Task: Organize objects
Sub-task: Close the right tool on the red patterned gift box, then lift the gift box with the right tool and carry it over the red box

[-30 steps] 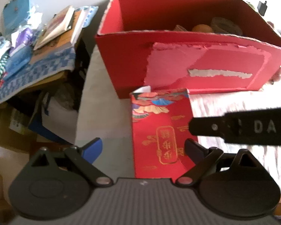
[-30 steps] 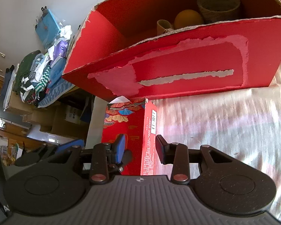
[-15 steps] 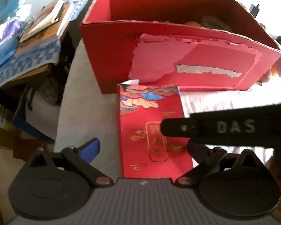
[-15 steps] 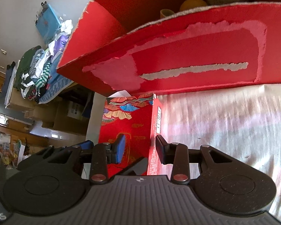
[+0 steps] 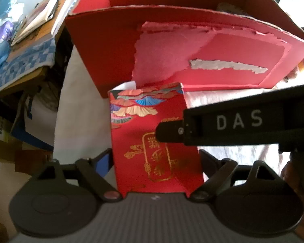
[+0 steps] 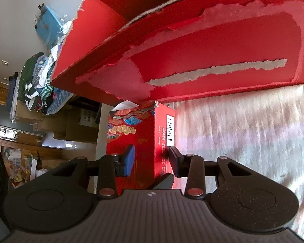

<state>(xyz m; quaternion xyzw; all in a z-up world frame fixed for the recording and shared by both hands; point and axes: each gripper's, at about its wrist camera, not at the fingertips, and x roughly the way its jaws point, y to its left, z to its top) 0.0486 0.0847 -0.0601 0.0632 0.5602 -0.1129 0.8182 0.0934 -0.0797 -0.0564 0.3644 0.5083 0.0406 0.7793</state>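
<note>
From the left wrist, left gripper (image 5: 155,163) spread wide either side of the small red packet (image 5: 152,139) lying before the big red box (image 5: 182,46); from the right wrist, right gripper (image 6: 151,160) narrow about its edge, risking slip or collision.

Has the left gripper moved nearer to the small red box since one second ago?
Yes. The left gripper advanced toward the big red carton; its fingers now flank the small red box.

A black bar (image 5: 243,125) crosses ahead of the left gripper (image 5: 155,160), hiding part of the red packet (image 5: 139,133); whether its fingers touch is unclear.
</note>
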